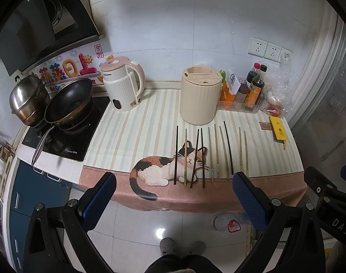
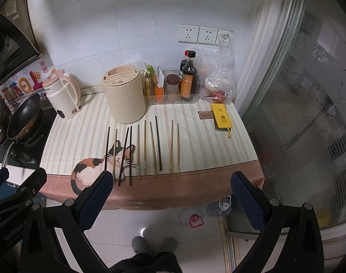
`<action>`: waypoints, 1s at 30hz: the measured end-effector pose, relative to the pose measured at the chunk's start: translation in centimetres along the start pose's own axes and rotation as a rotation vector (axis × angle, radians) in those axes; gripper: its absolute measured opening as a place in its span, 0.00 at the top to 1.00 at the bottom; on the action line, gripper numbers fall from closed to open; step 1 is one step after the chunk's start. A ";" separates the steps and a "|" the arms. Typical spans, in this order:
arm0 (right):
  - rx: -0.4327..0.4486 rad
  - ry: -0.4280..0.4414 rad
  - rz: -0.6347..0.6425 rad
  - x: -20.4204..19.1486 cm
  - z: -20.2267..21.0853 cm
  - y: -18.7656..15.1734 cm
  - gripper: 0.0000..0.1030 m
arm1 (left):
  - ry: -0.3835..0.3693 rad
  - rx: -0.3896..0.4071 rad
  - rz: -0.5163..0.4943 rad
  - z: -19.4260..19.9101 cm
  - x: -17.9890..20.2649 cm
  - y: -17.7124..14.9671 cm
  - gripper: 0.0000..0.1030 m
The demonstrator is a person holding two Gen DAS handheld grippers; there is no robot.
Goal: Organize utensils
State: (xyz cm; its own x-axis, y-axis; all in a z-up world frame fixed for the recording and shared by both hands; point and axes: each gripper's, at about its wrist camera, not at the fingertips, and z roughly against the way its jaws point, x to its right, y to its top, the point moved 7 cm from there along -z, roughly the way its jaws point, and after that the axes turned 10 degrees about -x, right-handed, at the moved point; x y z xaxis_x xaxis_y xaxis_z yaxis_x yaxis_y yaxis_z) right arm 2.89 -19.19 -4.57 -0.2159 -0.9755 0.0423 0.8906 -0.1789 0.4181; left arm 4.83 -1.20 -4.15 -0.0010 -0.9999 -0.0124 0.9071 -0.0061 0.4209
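Jaws: the left gripper (image 1: 173, 199) and the right gripper (image 2: 171, 196) both stand wide apart with nothing between them, held back over the floor, short of the counter's near edge.
Chopsticks: ten chopsticks (image 2: 145, 150) lie in a loose row on the cat-print mat (image 2: 195, 136), well apart from both grippers.
Long axis: each stick runs near to far, so its near end points toward the jaws.
Nearer hand: I judge the right gripper better placed for the pale pair (image 2: 174, 146) at the right end; the left gripper for the dark stick (image 1: 175, 154) at the left end.
Holder: the cream utensil holder (image 2: 125, 94) stands just beyond the sticks' far tips, slots on top.
Hard to make out: how deep the slots go; the right gripper's left finger (image 2: 100, 195) covers the near ends of the leftmost sticks.
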 end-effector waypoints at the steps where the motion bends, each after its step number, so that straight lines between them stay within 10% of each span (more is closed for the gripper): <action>1: 0.000 0.001 0.000 0.0 0.1 0.1 0.00 | 0.001 0.000 0.000 0.0 0.0 0.0 0.00; 18: 0.056 0.067 -0.034 1.9 -7.9 3.5 0.02 | 0.152 0.107 0.044 -6.7 -0.7 3.3 0.00; 27: -0.241 0.218 -0.058 -0.8 -24.3 5.5 0.62 | 0.112 -0.194 0.055 -24.3 -2.6 6.2 0.01; 30: -0.323 0.223 -0.086 -1.4 -29.2 6.3 0.70 | 0.054 -0.310 0.062 -30.0 -2.6 6.5 0.22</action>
State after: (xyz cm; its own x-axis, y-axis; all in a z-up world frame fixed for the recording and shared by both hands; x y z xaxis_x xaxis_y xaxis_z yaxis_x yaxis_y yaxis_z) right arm 20.45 -22.72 -28.48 -0.2344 -0.9528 -0.1932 0.9608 -0.2573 0.1032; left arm 23.35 1.73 -28.64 0.0733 -0.9962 -0.0468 0.9898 0.0669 0.1256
